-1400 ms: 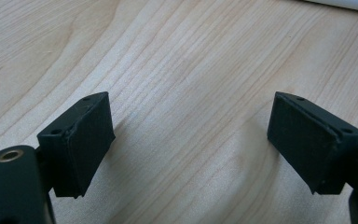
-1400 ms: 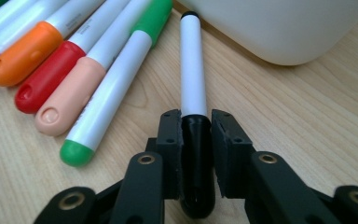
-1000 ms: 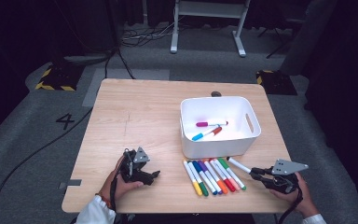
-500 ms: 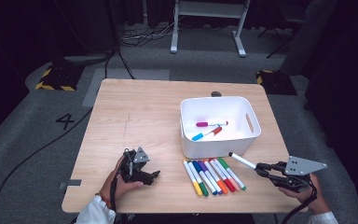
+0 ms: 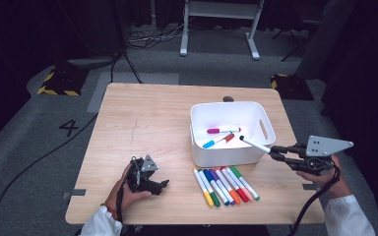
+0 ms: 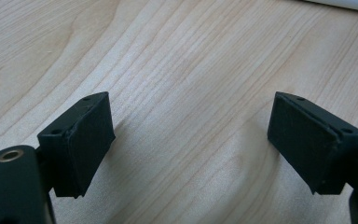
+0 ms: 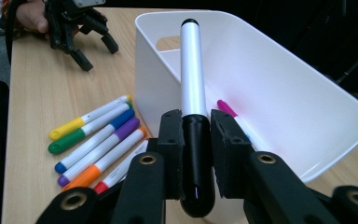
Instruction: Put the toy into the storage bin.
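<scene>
We see a pale wood-grain bench (image 5: 152, 123) w/ a glossy white plastic bin (image 5: 232, 133), rounded corners. Our right claw (image 7: 196, 135) is clamped on a black-capped marker (image 7: 192, 74), smooth white barrel, held over the bin's near rim. Left claw (image 6: 191, 140) rests agape on the bench, nothing between. No readable writing.

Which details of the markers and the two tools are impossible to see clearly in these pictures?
- Black marker: in the right gripper view the right tool, shut on it, covers part of its black cap.
- Markers in the white bin: in the right gripper view the held marker and the tool hide most of them.
- Row of markers on the table: print too small in the high view.
- Left tool: in the high view, too small and dark to judge its jaws.
</scene>
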{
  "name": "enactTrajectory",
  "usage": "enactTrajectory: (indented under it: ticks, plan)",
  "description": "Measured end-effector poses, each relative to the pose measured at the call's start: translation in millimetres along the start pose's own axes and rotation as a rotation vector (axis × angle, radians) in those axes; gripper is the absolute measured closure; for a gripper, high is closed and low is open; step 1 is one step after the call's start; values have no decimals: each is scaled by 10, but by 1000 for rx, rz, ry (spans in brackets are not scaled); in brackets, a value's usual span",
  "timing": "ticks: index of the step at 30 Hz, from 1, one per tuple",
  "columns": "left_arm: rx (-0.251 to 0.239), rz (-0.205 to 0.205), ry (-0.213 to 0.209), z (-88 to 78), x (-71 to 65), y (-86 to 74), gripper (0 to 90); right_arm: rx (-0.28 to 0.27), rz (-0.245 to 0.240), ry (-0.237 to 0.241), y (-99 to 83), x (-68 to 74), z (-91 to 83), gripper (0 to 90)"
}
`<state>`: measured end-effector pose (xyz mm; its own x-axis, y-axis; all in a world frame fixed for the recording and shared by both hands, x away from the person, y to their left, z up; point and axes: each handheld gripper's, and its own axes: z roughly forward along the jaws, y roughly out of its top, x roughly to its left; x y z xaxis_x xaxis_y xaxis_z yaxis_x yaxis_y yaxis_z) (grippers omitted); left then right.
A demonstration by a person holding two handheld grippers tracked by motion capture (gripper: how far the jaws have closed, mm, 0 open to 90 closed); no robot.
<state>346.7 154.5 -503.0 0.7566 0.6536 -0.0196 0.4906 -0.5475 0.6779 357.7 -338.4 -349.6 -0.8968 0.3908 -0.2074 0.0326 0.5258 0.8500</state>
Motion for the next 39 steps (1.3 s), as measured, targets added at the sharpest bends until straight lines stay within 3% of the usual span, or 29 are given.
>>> enactTrajectory:
  ticks: [7, 10, 14, 20, 29, 36, 39]
  plan:
    - [0, 0, -1, 0, 0, 0, 145, 38, -19, 6, 221, -284, 204, 752]
    - [0, 0, -1, 0, 1, 0, 145, 42, -5, 25, 278, -396, 332, 752]
    - [0, 0, -1, 0, 0, 0, 145, 99, -28, 43, 340, -503, 530, 752]
    - [0, 0, -1, 0, 0, 0, 145, 168, -72, 113, 411, -543, 799, 752]
    - [0, 0, -1, 0, 1, 0, 145, 339, -59, 203, 388, -587, 1168, 752]
    - [0, 0, -2, 0, 1, 0, 145, 452, -74, 279, 408, -581, 1244, 751]
    - [0, 0, -1, 0, 1, 0, 145, 482, -82, 287, 410, -586, 1243, 751]
